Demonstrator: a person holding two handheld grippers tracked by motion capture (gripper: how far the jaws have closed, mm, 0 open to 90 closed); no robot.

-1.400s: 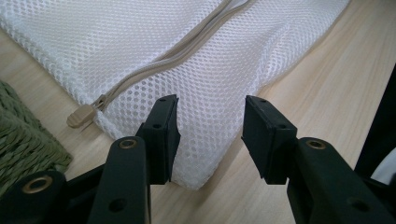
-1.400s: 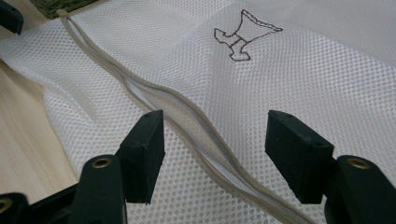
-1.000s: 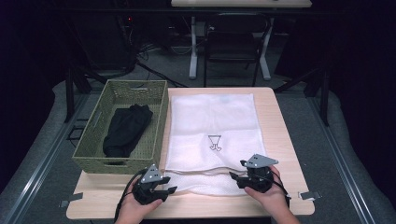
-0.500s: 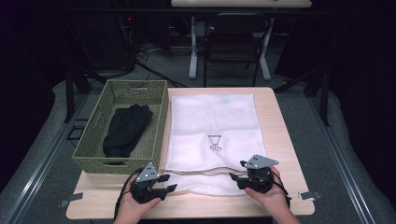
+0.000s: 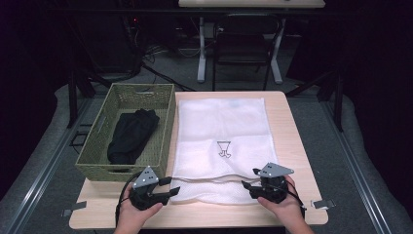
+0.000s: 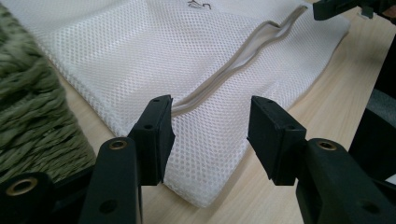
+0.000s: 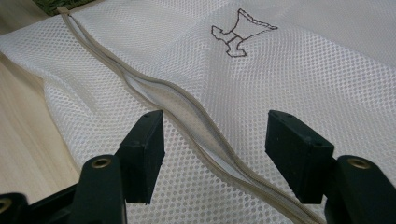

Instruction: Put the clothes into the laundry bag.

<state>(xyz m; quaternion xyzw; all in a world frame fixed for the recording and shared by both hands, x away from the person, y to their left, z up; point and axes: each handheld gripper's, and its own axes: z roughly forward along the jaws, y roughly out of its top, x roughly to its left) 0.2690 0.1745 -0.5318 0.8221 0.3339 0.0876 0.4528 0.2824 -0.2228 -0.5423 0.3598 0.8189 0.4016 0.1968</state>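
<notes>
Little has shifted since a second ago: both hands sit at the near edge as before, the left gripper [image 5: 168, 191] having crept slightly toward the bag's corner.

Table [image 5: 297, 146]: light wood, square to the person. White mesh laundry bag [image 5: 221, 126] lies flat down its middle, mouth toward the person. Woven green basket [image 5: 163, 119] stands just beside the bag on its left, holding a dark garment [image 5: 131, 134].

Left gripper: jaws apart, straddling the bag's near corner and the end of the zipper band [image 6: 243, 58], nothing held. Right gripper [image 5: 248, 185]: jaws likewise apart, set over the band farther along, nothing held.

Risks, in my judgement:
- Either claw may close on both mesh layers instead of the band's upper lip, so the mouth would not part.
- Mesh is slack and thin; a shallow bite could slip off.
- Uneven pulling may drag the whole bag along the table.

Not determinable: the zipper slider's position, whether the bag holds anything, what kind of garment it is.
</notes>
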